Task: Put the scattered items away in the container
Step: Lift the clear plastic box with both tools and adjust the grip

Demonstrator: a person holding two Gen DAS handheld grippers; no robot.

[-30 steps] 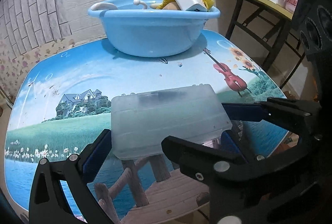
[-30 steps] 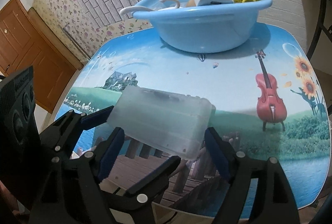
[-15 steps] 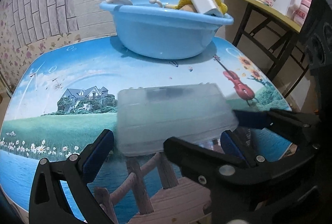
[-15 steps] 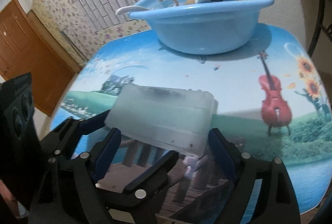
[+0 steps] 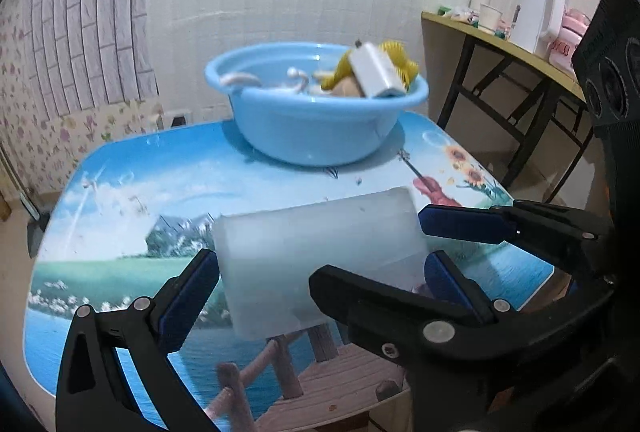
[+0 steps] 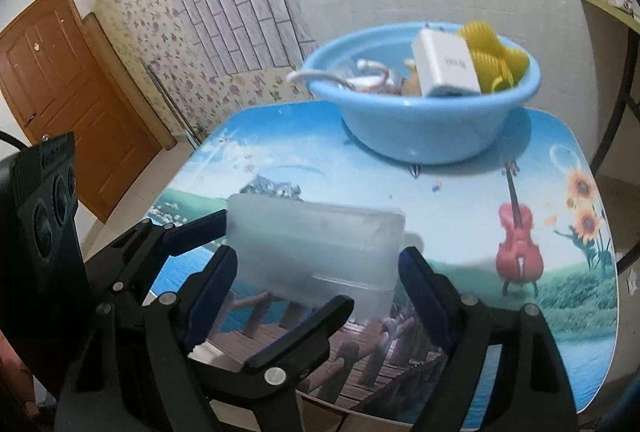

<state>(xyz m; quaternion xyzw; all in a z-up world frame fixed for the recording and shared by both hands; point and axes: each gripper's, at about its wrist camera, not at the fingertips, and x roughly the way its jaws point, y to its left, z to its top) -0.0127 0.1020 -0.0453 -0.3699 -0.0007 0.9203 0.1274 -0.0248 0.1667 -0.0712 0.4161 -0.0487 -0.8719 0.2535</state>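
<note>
Left wrist view: a frosted translucent plastic box (image 5: 320, 264) is seen at lower centre, raised above the printed tabletop (image 5: 120, 192) and carried between both tools. The left gripper (image 5: 320, 288) is clamped on it, one blue pad at the box's left end and one at its right end; the right gripper (image 5: 464, 224) enters from the right edge of the frame, one blue pad set against the box's upper right corner. A blue basin (image 5: 316, 112) stands at upper centre on the far side of the table, containing a white box (image 5: 374, 72), a yellow mesh item (image 5: 396, 60) and a white cable (image 5: 244, 78). A side table (image 5: 508, 48) with a white kettle (image 5: 538, 16) is recorded at upper right. Right wrist view: the same box (image 6: 316, 244) is seen at lower centre, clear of the tabletop (image 6: 460, 200), pinched across its length by the widely spread right gripper (image 6: 316, 284). The left gripper (image 6: 192, 232) reaches in from the lower left, its pad against the box's left end. The basin (image 6: 420, 128) sits at upper right, well apart from the box. A brown door (image 6: 60, 80) is noted at left.
</note>
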